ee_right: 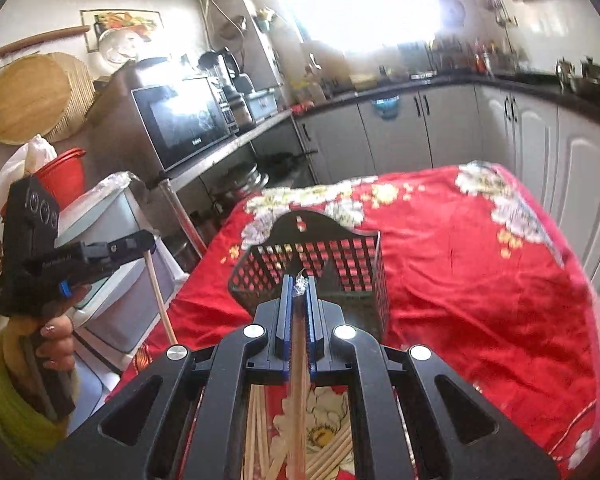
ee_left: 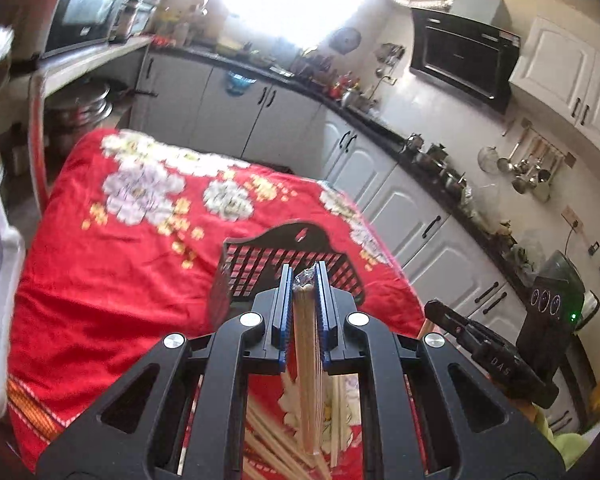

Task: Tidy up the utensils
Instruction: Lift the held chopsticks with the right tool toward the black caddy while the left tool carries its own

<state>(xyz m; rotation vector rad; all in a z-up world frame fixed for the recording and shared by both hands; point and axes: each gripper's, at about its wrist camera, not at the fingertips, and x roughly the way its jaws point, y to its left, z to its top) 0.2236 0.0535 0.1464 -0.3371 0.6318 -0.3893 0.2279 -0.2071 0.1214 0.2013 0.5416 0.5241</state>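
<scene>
My left gripper [ee_left: 305, 276] is shut on a plastic-wrapped bundle of wooden chopsticks [ee_left: 307, 364], held above the red flowered tablecloth. A black lattice utensil basket [ee_left: 260, 268] stands on the cloth just ahead of it. My right gripper [ee_right: 299, 282] is shut on a wrapped pair of chopsticks [ee_right: 298, 392], with the same basket [ee_right: 320, 264] right in front of its fingertips. Several loose chopsticks [ee_left: 268, 440] lie on the cloth below the grippers, also in the right wrist view [ee_right: 256, 432]. The left gripper shows at the left of the right wrist view [ee_right: 100, 254].
The table with the red cloth [ee_left: 120, 272] stands in a kitchen. White cabinets [ee_left: 380, 184] and a dark counter run along the right. A microwave [ee_right: 180, 120] sits on a shelf at the left, with a white bin [ee_right: 116, 236] beside the table edge.
</scene>
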